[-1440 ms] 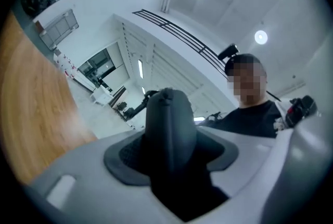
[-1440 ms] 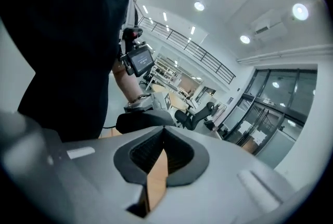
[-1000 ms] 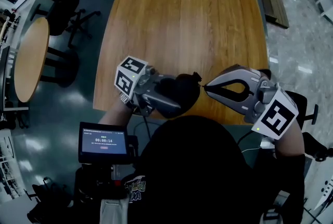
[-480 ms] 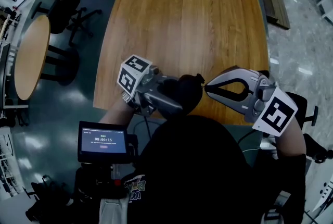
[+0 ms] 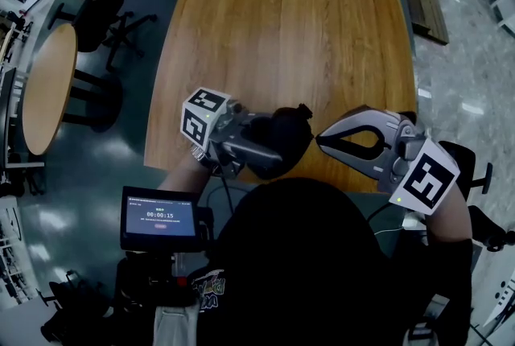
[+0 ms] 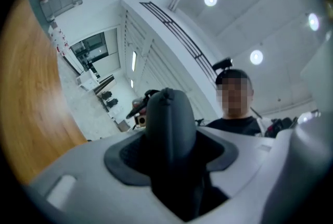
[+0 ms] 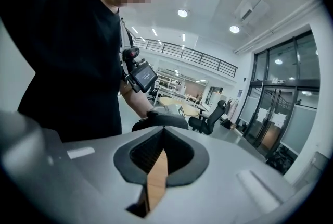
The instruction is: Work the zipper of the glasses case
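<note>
My left gripper [image 5: 261, 145] is clamped on the glasses case [image 5: 286, 130]; in the left gripper view the dark, rounded case [image 6: 169, 124] stands upright between the 2 grey jaws and fills the gap between them, its narrow end pointing away from the camera. The case is held off the wooden table [image 5: 282, 30], over the table's near edge, just in front of my chest; my left gripper is tilted a little upward. My right gripper [image 5: 320, 140] comes in from the right with its tips just beside the case's right side; its jaws are drawn together, meeting at the tips in the right gripper view [image 7: 162, 132], with only a thin slit behind them through which the table's wood shows; I cannot tell whether they pinch the zipper pull or anything else that thin. The black case and my left gripper show as a dark shape right beyond those tips. A small screen [image 5: 161, 220] hangs at my left side; a round table [image 5: 44, 87] stands well apart on the left.
</note>
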`<state>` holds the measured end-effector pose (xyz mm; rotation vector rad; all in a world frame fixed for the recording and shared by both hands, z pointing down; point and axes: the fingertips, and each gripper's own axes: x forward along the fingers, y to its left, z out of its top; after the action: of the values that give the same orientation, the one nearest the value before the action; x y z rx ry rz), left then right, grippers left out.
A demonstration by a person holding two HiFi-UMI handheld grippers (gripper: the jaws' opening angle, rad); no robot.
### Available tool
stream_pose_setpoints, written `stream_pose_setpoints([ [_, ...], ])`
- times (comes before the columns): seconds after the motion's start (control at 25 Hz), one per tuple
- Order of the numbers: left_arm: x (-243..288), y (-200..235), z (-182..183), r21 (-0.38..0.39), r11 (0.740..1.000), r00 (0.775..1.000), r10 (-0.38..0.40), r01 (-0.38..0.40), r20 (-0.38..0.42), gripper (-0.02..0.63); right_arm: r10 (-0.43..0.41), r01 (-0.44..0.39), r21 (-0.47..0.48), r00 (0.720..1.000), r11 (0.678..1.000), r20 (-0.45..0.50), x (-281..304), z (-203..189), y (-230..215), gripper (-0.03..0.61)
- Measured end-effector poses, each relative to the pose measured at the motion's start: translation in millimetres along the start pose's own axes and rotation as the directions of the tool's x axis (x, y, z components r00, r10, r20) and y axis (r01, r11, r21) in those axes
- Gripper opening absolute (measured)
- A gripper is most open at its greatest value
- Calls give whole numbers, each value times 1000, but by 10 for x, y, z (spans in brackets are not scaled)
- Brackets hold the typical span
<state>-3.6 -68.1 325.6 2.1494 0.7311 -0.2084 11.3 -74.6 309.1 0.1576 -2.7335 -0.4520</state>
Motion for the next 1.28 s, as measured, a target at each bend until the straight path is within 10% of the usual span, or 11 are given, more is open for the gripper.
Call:
stream_pose_setpoints([
  [0.24,-62,93,286,29,999,990,38,-42,132,259,-8,8,23,1000,1000,-4,100,-107,103,5],
  [0.4,-253,159,659,13,999,923,24,-31,385,262,-79,79,-9,997,997,-16,268,-198,108,5],
  [0.56,-575,329,909,-49,994,781,105,-95,616,262,-230,231,17,973,973,-19,355,-319,22,5],
  [0.88,-1090,662,1144,-283,935,388,346,-212,854,262,-435,432,162,900,887,-19,361,-499,-163,5],
  [1.08,-1213,797,1170,-353,910,261,402,-217,877,261,-438,439,173,898,882,-43,498,-579,-135,5],
  [1.28,-1215,878,1108,-400,882,191,450,-250,873,261,-412,417,141,909,898,-64,588,-621,-114,5],
])
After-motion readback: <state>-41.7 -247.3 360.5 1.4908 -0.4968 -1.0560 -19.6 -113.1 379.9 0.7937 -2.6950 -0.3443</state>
